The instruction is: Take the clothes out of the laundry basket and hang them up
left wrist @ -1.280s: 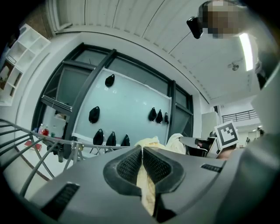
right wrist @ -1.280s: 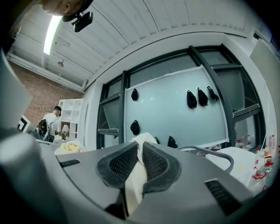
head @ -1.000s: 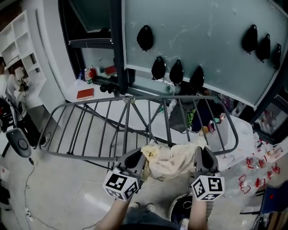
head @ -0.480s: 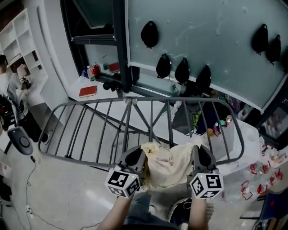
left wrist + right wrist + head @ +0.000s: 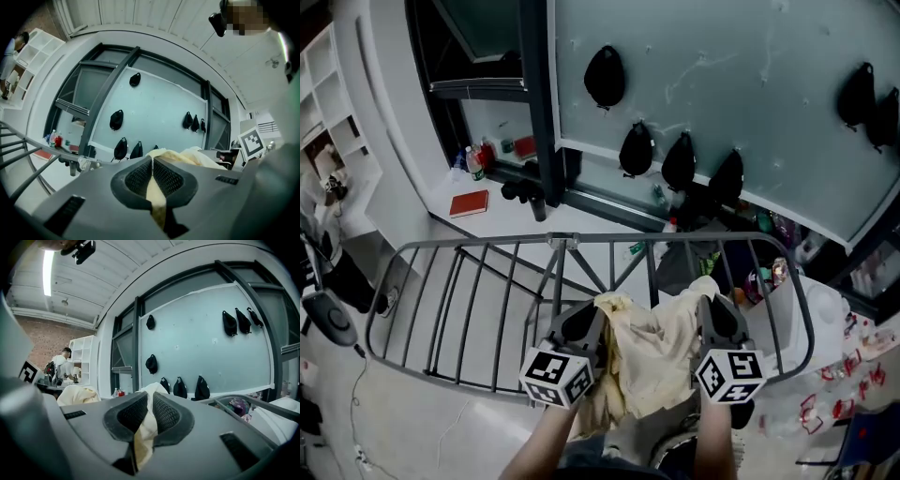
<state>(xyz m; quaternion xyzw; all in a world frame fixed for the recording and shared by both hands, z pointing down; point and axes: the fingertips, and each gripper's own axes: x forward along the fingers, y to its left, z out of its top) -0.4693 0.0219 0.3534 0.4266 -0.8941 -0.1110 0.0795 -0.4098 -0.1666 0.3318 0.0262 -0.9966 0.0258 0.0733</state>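
A crumpled cream garment hangs between my two grippers above the near rail of the grey drying rack. My left gripper is shut on the garment's left edge, and the cloth shows pinched between its pads. My right gripper is shut on the right edge, with a fold of cloth trailing out of its jaws. Both grippers point level towards the glass wall. The garment's lower part droops over the rack's front bar and hides what lies under it.
Several black bags hang on the glass wall behind the rack. A red book and bottles sit on the white ledge at left. A cluttered white bin stands at right. A person stands by white shelves.
Both grippers have carried the garment forward, from just short of the rack's near rail to over it. The cloth now drapes lower across the front bar.
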